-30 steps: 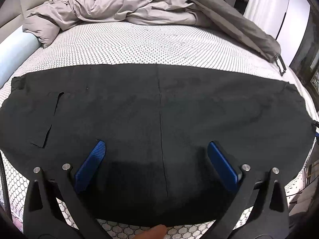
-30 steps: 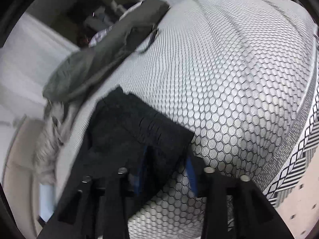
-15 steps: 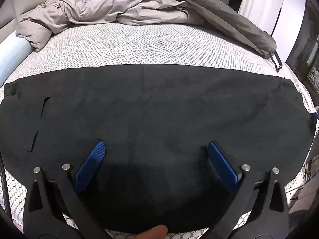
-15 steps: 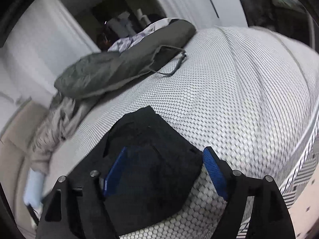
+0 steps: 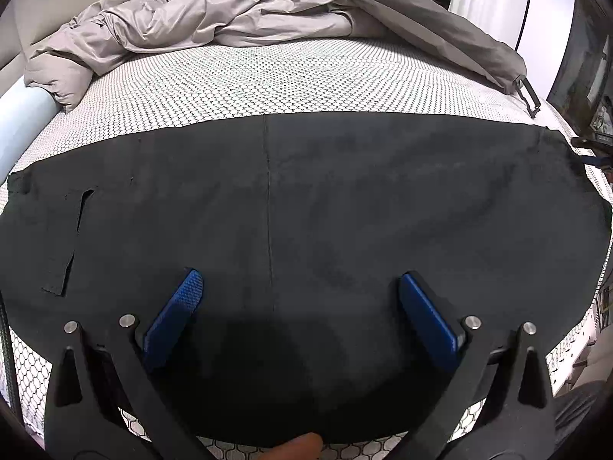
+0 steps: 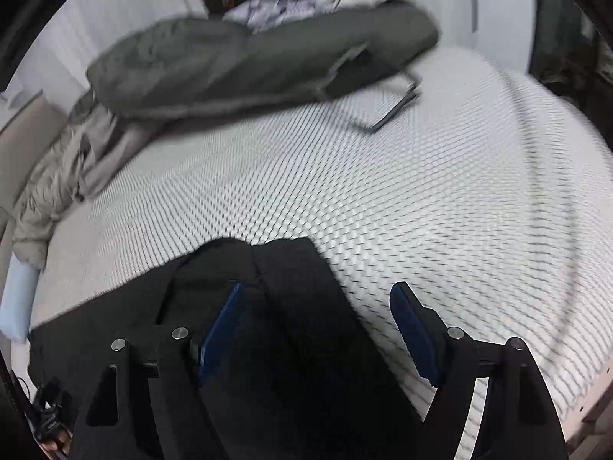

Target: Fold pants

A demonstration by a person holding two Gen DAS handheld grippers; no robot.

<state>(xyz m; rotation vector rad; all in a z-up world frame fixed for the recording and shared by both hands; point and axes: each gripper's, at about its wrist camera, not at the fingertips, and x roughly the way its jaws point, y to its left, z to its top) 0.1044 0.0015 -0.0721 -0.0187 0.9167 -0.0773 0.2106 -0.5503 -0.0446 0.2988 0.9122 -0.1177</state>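
1. The black pants lie flat on the bed, spread wide in one long band. They sit at the near side of the bed, well away from the gray blanket bunched up at the far side.

2. The pants look soft and floppy, and I think they are light. They will bend and sag when you lift them, so one pinch alone may let the rest droop.

3. The cloth looks dull and a bit fuzzy, so I guess it will not slip much in the blue pads.

4. A thin seam runs across the pants, away from you toward the blanket. A pocket slit shows far to the left of that seam.

5. Your left tool is spread wide above the pants, near the seam. It pinches nothing.

6. Your right tool has just been opening, and its jaws stand apart. The end of the pants lies under and between them, but the pads do not press it.

7. Good spots to grab are the edges and corners at each end of the pants.

8. The bed cover is white with a small honeycomb pattern and looks smooth.
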